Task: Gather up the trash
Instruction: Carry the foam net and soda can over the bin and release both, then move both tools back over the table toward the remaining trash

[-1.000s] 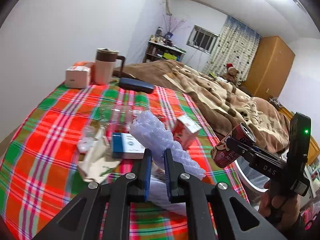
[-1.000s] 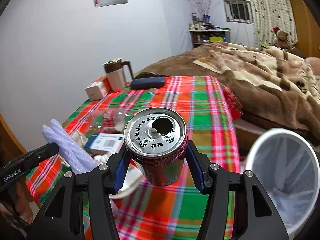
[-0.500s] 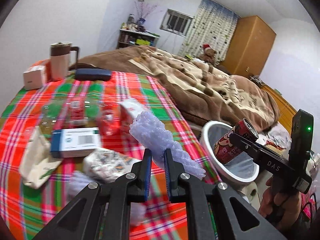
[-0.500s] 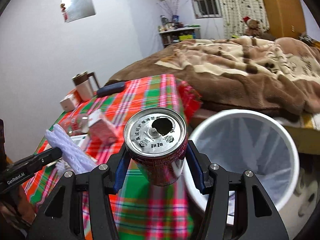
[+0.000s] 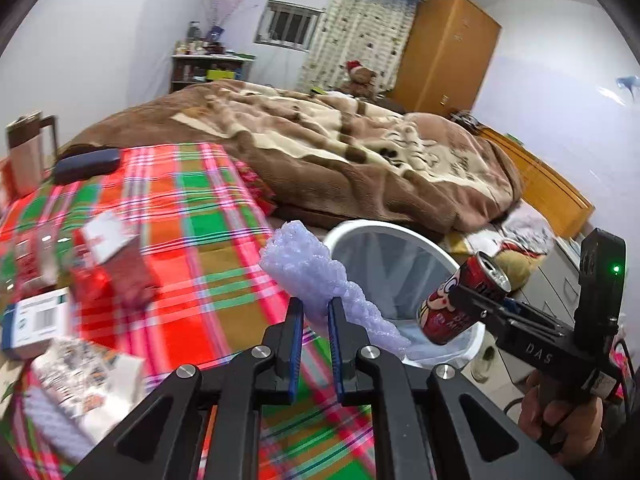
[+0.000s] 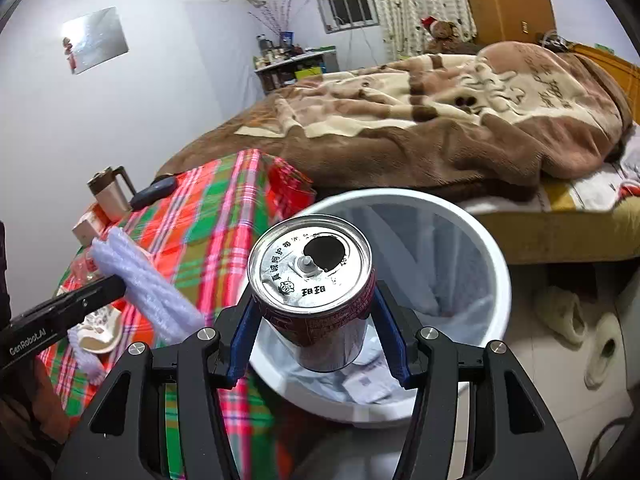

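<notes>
My right gripper [image 6: 314, 320] is shut on a red drink can [image 6: 316, 292] with an opened silver top, held over the near rim of a white trash bin [image 6: 498, 264] lined with a clear bag. The can also shows in the left wrist view [image 5: 460, 300], above the bin [image 5: 352, 228]. My left gripper [image 5: 314, 312] is shut on a roll of pale bubble wrap [image 5: 308, 276], above the table's right edge beside the bin. From the right wrist view the wrap [image 6: 140, 280] sticks out of the left gripper at the left.
The plaid-covered table [image 5: 200, 208] holds a blue-white box [image 5: 36, 320], a red-white carton [image 5: 108, 248], crumpled wrappers [image 5: 80, 372], a dark case [image 5: 86, 164] and a mug [image 5: 26, 152]. A bed with a brown blanket [image 5: 360, 152] lies behind the bin. Slippers [image 6: 580, 328] lie on the floor.
Both grippers have swung right from over the table toward the bin. The can now hangs over the bin's near rim and the bubble wrap is at the table's right edge.
</notes>
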`<action>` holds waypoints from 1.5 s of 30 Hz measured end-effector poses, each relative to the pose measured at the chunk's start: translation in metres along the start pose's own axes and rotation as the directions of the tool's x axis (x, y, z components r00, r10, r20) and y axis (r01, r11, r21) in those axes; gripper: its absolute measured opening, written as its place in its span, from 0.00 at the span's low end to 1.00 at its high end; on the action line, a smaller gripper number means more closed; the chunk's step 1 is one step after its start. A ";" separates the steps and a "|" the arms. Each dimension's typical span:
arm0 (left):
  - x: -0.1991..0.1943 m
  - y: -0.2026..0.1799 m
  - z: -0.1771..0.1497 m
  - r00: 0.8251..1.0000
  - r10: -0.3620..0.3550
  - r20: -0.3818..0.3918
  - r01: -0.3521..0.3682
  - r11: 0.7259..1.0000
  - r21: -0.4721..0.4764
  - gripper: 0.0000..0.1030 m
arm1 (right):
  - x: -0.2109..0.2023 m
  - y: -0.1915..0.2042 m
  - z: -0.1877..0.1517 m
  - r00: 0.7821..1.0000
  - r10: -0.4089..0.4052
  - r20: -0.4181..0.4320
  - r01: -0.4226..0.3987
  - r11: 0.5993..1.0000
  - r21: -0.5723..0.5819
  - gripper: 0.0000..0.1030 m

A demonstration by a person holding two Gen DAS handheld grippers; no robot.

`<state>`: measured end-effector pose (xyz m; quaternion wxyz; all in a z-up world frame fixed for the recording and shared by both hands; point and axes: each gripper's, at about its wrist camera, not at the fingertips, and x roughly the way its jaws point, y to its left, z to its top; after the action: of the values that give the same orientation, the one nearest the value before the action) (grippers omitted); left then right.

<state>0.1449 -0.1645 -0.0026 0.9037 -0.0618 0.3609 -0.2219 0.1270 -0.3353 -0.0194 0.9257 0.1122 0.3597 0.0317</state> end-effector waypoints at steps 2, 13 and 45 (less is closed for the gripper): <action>0.010 -0.007 0.003 1.000 -0.011 -0.015 0.011 1.000 0.016 0.12 | 0.000 -0.007 -0.002 1.000 -0.008 -0.005 0.008 1.000 0.010 0.54; 0.059 -0.042 0.005 0.993 -0.062 -0.101 0.071 0.993 0.095 0.12 | 0.004 -0.034 -0.010 0.999 -0.026 -0.046 0.028 0.998 0.049 0.54; 0.037 -0.025 -0.014 0.994 -0.043 -0.097 0.048 0.998 0.048 0.38 | -0.010 -0.020 -0.012 0.998 -0.009 -0.058 0.009 1.000 -0.002 0.62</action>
<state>0.1505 -0.2026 -0.0295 0.8813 -0.0367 0.3966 -0.2542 0.1107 -0.3537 -0.0257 0.9152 0.1090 0.3868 0.0311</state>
